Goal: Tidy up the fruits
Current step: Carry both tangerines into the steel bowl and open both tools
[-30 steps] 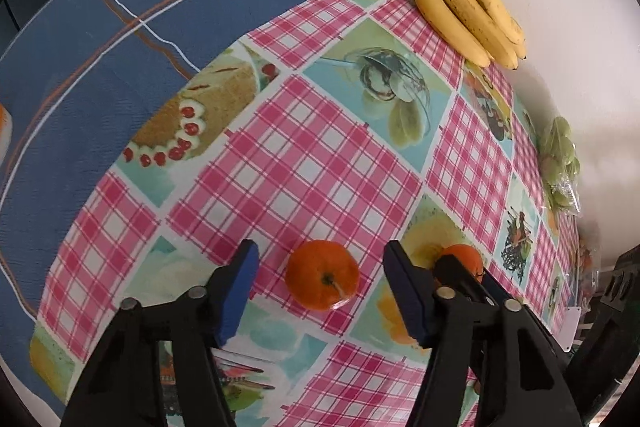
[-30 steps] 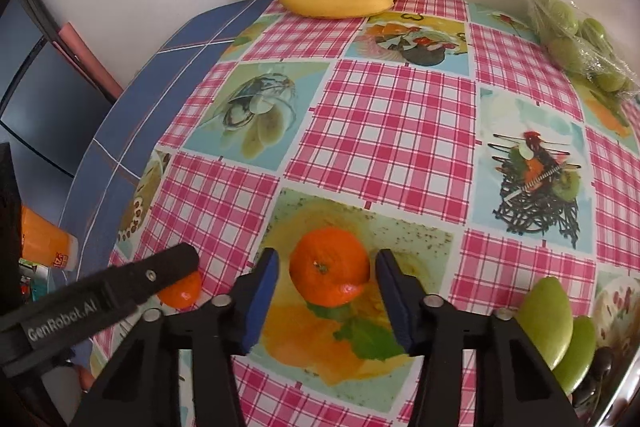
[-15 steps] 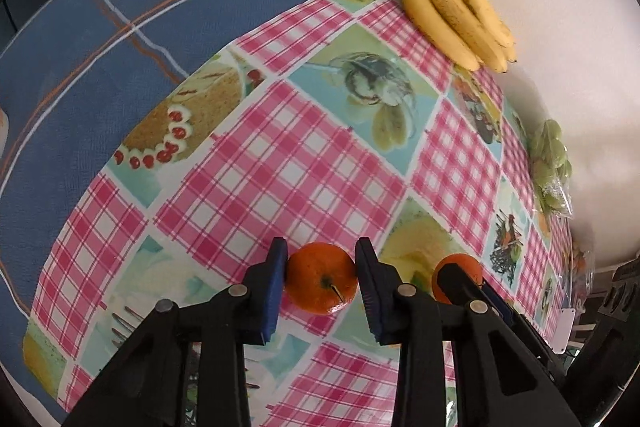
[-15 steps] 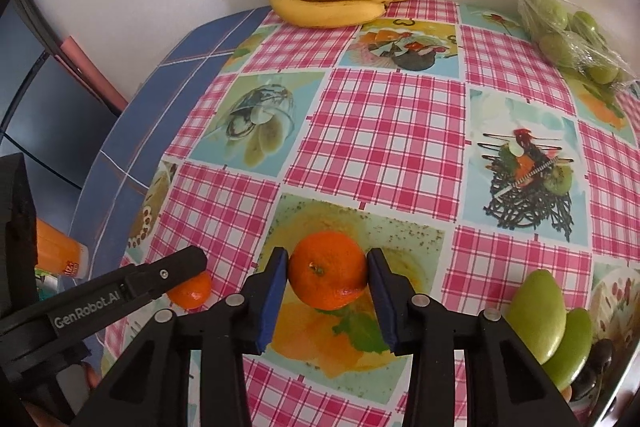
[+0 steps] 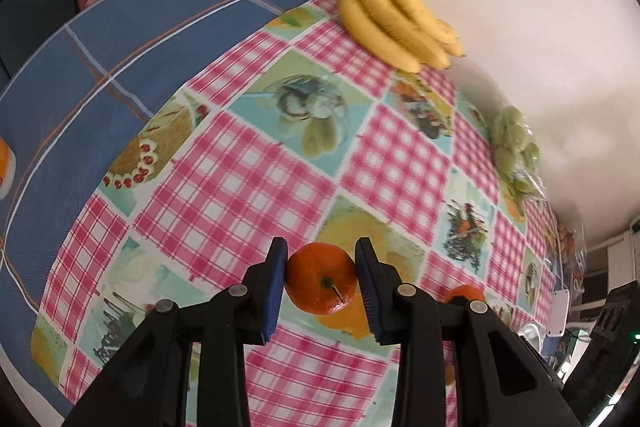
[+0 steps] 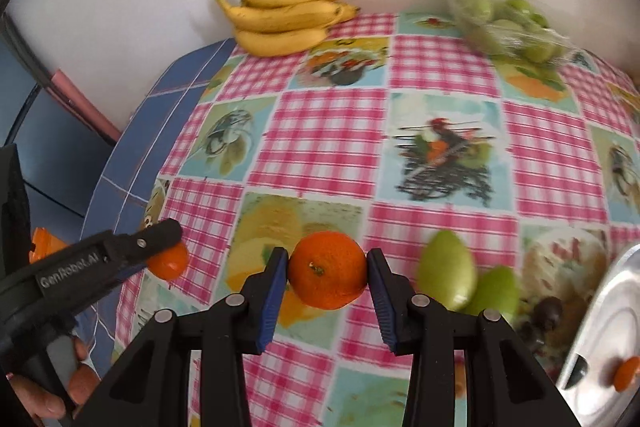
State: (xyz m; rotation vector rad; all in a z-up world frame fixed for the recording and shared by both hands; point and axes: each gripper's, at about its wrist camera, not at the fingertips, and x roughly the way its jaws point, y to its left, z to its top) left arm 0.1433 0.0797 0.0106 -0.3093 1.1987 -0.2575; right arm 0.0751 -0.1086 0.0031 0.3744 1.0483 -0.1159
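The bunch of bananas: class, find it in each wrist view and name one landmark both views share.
Left wrist view: bananas upper centre-right, at the table's far edge by the wall.
Right wrist view: bananas upper centre-left, against the wall.
Shared landmark: bag of green fruit, right of them.

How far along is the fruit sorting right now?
Early. Each hand-held gripper, left and right, is shut on an orange. Bananas, bagged green fruit and two green fruits lie on the table. The tray reflects an orange.
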